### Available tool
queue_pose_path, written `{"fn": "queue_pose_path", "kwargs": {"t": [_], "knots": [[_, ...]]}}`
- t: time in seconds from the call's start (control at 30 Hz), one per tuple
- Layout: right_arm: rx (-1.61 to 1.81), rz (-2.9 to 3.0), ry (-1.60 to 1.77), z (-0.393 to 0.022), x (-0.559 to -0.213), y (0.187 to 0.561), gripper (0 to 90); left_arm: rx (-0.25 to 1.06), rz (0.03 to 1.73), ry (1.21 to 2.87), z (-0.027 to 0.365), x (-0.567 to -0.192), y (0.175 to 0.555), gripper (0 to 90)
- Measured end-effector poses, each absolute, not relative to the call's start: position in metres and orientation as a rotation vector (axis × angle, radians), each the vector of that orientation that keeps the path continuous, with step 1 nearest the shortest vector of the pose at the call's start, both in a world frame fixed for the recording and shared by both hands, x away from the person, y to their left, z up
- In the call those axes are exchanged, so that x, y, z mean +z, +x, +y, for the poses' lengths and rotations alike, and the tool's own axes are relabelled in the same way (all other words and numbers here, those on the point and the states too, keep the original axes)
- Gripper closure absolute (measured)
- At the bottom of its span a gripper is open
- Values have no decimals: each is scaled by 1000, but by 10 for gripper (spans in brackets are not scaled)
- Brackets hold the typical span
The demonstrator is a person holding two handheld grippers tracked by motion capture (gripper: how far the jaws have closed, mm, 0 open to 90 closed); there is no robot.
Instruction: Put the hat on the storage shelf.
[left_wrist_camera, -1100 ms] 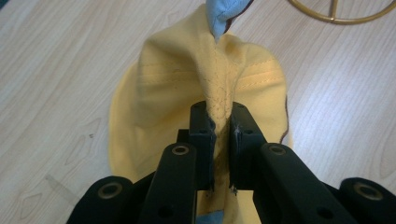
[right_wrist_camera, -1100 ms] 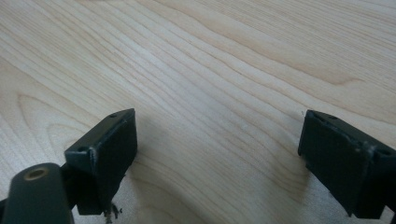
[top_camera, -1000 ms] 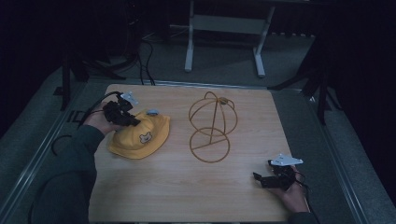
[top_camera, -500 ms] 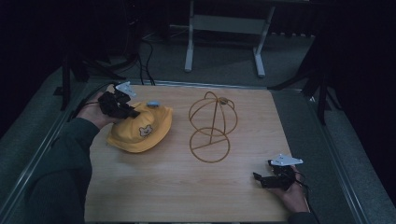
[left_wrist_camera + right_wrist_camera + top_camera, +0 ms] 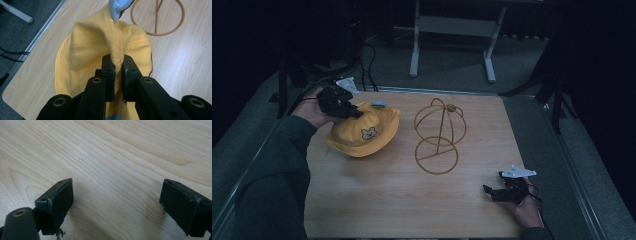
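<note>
Yellow hat, soft cloth, with a bear face printed on its crown and a pale blue piece at the far side; it sat near the table's far-left corner, its left side lifted off the wood. Left gripper had its jaws closed tight on a pinched fold of the hat's fabric, seen plainly in the left gripper view. Wire hat stand, gold, stood upright at the table's middle, just beside the hat and apart from it. Right gripper rested at the near-right corner, jaws spread wide over bare wood, gripping nothing.
</note>
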State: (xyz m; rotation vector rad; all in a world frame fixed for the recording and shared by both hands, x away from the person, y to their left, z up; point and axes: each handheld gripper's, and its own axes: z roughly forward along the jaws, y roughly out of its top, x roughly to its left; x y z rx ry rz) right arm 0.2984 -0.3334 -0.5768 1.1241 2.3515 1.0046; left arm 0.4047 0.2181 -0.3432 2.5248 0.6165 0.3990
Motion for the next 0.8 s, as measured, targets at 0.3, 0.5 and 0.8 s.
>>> {"fn": "queue_pose_path", "kwargs": {"t": [0.3,0.5,0.8], "knots": [[1007,2350,1126,-333,-577,298,118,426,595,2496,218,-326,403,825],[1007,2350,1128,-333,-577,298,118,433,573,2483,216,-318,401,825],[1008,2350,1127,-333,-577,298,118,439,554,2459,216,-308,397,825]]}}
